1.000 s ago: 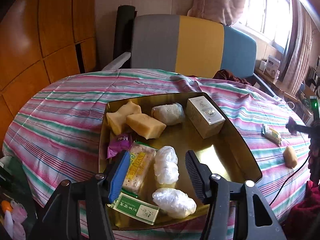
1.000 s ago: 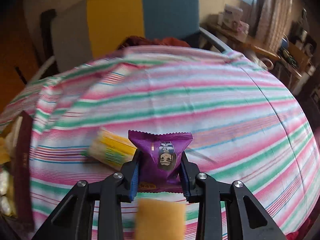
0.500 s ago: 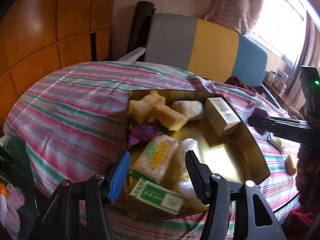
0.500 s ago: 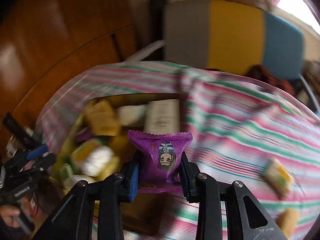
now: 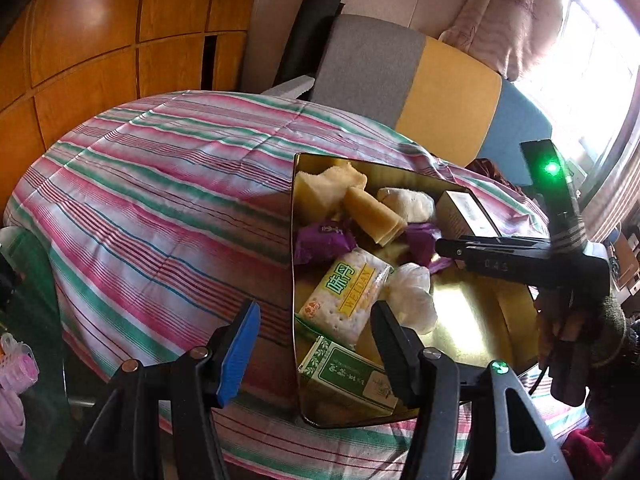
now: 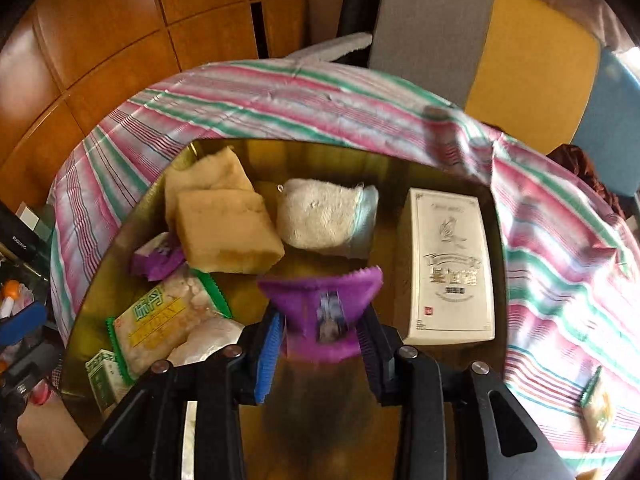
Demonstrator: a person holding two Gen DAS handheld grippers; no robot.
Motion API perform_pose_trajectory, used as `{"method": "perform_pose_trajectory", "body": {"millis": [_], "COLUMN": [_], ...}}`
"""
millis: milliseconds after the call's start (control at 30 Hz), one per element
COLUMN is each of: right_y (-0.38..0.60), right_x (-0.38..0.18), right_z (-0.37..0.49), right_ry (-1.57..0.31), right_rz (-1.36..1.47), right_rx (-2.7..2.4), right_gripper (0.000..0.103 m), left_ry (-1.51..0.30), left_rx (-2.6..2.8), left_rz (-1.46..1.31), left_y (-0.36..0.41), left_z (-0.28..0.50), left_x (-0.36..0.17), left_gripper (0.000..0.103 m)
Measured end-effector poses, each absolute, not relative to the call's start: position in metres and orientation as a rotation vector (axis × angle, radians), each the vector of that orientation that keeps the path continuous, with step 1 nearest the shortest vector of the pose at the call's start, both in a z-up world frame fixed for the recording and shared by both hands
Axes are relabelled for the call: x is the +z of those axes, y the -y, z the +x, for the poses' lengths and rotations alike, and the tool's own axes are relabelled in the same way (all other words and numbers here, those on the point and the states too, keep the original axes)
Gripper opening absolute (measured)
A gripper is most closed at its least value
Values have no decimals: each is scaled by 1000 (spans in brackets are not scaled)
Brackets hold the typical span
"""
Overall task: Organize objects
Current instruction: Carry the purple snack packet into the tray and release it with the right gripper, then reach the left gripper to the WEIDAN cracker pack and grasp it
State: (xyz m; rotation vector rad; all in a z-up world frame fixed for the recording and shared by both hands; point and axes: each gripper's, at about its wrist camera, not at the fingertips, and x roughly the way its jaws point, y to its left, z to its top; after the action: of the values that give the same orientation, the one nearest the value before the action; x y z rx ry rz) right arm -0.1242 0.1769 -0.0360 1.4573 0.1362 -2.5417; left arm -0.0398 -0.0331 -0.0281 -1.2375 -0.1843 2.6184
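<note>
The purple snack packet point(image 6: 320, 312), right claw point(image 6: 320, 344) jaws just easing off it, is best dropped onto bare gold tray point(image 6: 440, 420) below, while the left claw point(image 5: 316, 344) is kept apart, empty.

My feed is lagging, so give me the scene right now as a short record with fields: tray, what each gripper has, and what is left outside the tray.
tray: shiny gold metal tray on the striped tablecloth
right gripper: above the tray, blurred purple snack packet between its fingers, jaws just opening
left gripper: open, empty, at the tray's near edge
in tray: white rectangular box, yellow-green cracker pack
outside tray: small yellow-green wrapped snack on the cloth
</note>
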Motion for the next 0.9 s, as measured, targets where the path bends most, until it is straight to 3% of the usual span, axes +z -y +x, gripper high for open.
{"method": "perform_pose_trajectory", "body": {"millis": [133,500,900], "right_y": [-185,-238,-378], "right_x": [-25,8,15], "right_z": [-113,-48,25], "right_ry": [-83,94,282], "right_rz": [1405,1271,1356], "right_rx": [-2560,-2653,-2898], "right_gripper": [39,59,71], "left_ry": [166,76,-95], "left_rx": [2621,2597,2474], "left_rz": [-1240,-1181,-1112], "left_y": [30,5,-55], "left_z": [-39,-32,-16], "left_x": [-29,-12,0], "left_gripper": [58,58,58]}}
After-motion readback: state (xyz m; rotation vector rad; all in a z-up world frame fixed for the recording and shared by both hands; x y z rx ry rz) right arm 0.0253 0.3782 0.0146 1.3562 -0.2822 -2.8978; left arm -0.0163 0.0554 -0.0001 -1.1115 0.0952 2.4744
